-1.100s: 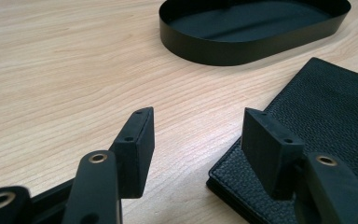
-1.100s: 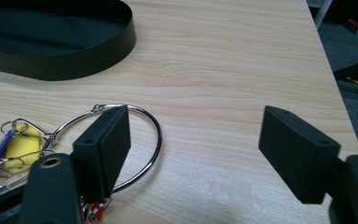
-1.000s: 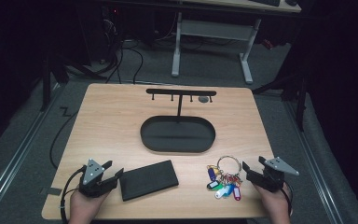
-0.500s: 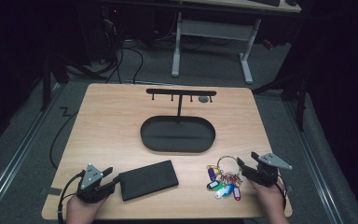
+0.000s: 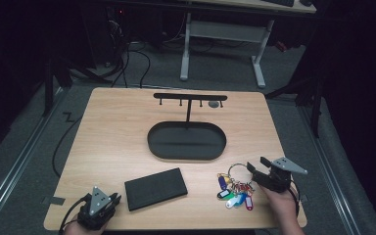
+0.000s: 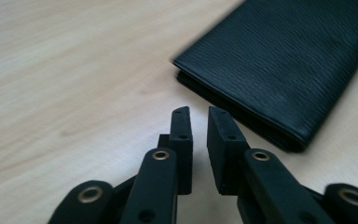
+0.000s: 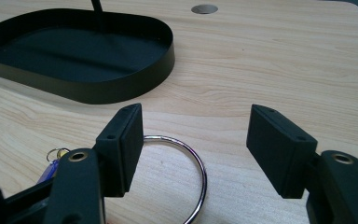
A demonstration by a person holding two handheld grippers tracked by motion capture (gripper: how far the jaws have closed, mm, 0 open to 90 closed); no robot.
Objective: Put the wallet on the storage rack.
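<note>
The right gripper [image 5: 255,172] hangs just over the big metal ring [image 7: 186,177] of the key bunch [image 5: 235,188] near the table's [image 5: 117,127] front right edge; its jaws have just been narrowing but stand spread, part of the ring's arc between them, ungripped. The step looks like the approach to grasp, so next the pads must close on the ring's wire. The left gripper [image 5: 98,210] is clenched on nothing beside the black wallet [image 5: 155,188]

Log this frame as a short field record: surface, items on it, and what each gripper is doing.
surface: light wooden table
stand: black oval metal tray with a T-shaped hook bar
wallet: flat black textured wallet, lying near the front edge
keys: large metal ring with coloured plastic key tags
left gripper: jaws just closed, nothing between them, beside the wallet
right gripper: jaws open and closing, astride the ring, not yet gripping
</note>
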